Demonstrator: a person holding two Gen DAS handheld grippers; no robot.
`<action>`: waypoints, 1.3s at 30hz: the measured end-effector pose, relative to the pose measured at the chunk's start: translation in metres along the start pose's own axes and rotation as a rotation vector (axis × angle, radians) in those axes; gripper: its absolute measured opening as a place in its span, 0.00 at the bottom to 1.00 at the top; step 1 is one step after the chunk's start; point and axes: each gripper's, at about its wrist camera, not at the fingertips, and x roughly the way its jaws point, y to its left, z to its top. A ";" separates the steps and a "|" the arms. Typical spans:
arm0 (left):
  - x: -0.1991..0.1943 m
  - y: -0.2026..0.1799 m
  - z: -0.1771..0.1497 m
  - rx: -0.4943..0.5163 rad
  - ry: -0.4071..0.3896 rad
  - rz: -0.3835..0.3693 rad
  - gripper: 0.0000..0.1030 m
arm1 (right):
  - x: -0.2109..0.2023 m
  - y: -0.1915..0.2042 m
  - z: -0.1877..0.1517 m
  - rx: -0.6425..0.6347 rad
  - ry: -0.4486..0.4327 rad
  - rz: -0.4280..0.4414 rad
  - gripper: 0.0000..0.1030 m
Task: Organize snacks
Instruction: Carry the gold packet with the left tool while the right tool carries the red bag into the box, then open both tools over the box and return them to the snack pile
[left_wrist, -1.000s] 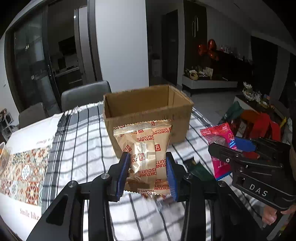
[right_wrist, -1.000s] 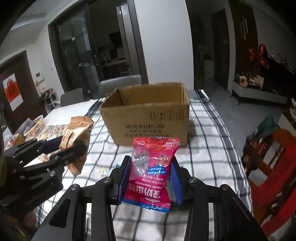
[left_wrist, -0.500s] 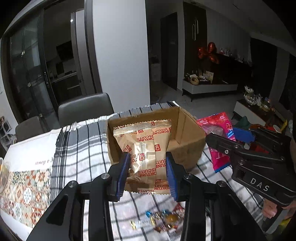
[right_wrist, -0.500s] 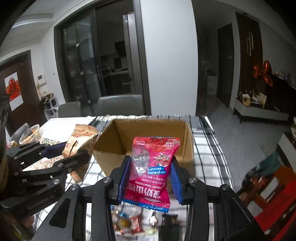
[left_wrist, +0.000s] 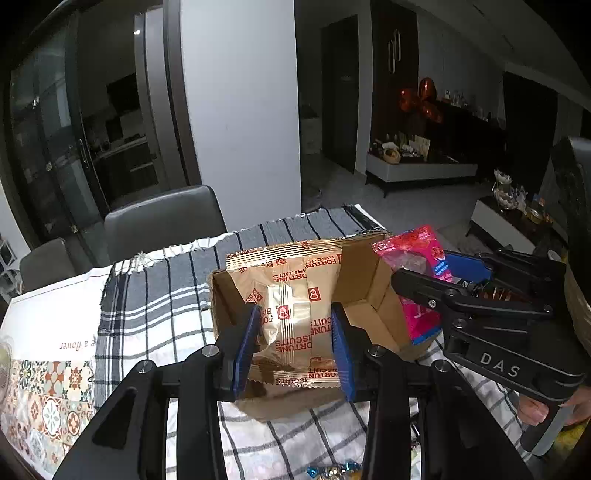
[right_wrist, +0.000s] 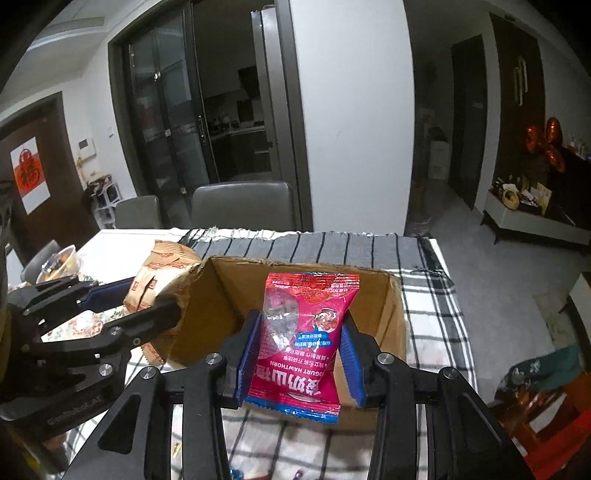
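My left gripper (left_wrist: 293, 345) is shut on a gold Fortune Biscuits packet (left_wrist: 291, 314) and holds it above the near edge of the open cardboard box (left_wrist: 373, 291). My right gripper (right_wrist: 301, 363) is shut on a pink yogurt hawthorn packet (right_wrist: 303, 336) and holds it over the same box (right_wrist: 218, 295), at its right side. The right gripper and the pink packet (left_wrist: 421, 280) show at the right of the left wrist view. The left gripper and the gold packet (right_wrist: 155, 280) show at the left of the right wrist view.
The box stands on a checked cloth (left_wrist: 155, 317) over the table. Small wrapped candies (left_wrist: 332, 470) lie on the cloth near me. A patterned mat (left_wrist: 40, 398) lies at the left. Grey chairs (right_wrist: 240, 206) stand behind the table. A bowl (right_wrist: 59, 262) sits far left.
Both grippers have risen and moved forward with their packets, from in front of the box to above its opening. The box now sits lower and closer in both views.
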 end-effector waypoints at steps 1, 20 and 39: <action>0.005 0.001 0.002 -0.001 0.003 -0.005 0.37 | 0.006 -0.002 0.002 0.000 0.006 0.005 0.40; 0.005 0.000 -0.009 -0.020 -0.010 0.043 0.67 | 0.008 -0.020 -0.010 0.044 0.047 -0.027 0.56; -0.101 -0.024 -0.056 0.046 -0.165 0.064 0.67 | -0.089 0.017 -0.062 -0.009 -0.049 0.007 0.56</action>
